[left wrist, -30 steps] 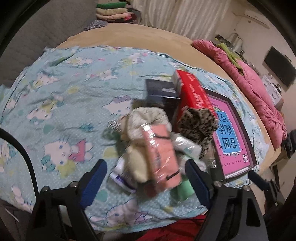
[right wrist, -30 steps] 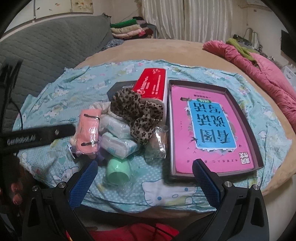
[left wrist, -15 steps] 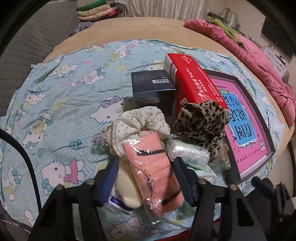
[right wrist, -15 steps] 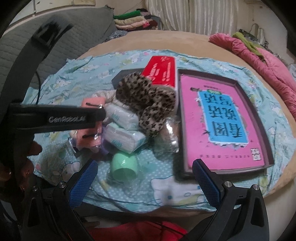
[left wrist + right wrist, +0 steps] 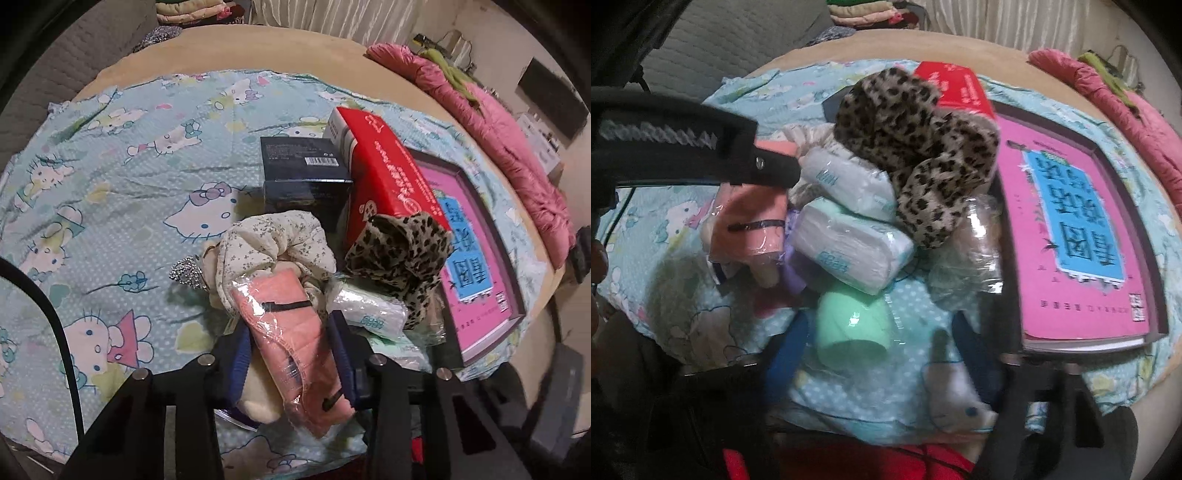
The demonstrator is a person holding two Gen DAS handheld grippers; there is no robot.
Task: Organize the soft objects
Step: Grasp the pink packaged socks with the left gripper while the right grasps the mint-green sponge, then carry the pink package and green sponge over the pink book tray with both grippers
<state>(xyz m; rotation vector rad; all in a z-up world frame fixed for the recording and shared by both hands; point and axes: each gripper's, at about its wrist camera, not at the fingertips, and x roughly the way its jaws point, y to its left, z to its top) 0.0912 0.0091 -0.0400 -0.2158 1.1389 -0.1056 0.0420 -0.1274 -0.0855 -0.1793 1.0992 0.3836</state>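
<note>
A pile of soft things lies on the Hello Kitty sheet (image 5: 110, 177). My left gripper (image 5: 291, 354) is shut on a pink cloth in a clear plastic bag (image 5: 295, 332), seen also in the right wrist view (image 5: 750, 221). Behind it lie a white floral scrunchie (image 5: 273, 236), a leopard-print scrunchie (image 5: 402, 251) (image 5: 916, 147) and tissue packs (image 5: 369, 310) (image 5: 849, 243). My right gripper (image 5: 882, 354) is open, its blurred jaws either side of a mint-green cup in plastic wrap (image 5: 849, 328).
A red tissue box (image 5: 384, 173), a dark box (image 5: 303, 173) and a pink book in a dark tray (image 5: 476, 258) stand behind and right of the pile. A pink quilt (image 5: 517, 147) lies at the far right. The bed edge is close below me.
My left gripper has closed in on the bagged pink cloth and shut on it. My right gripper has moved forward and down toward the mint-green cup, blurring the view.
</note>
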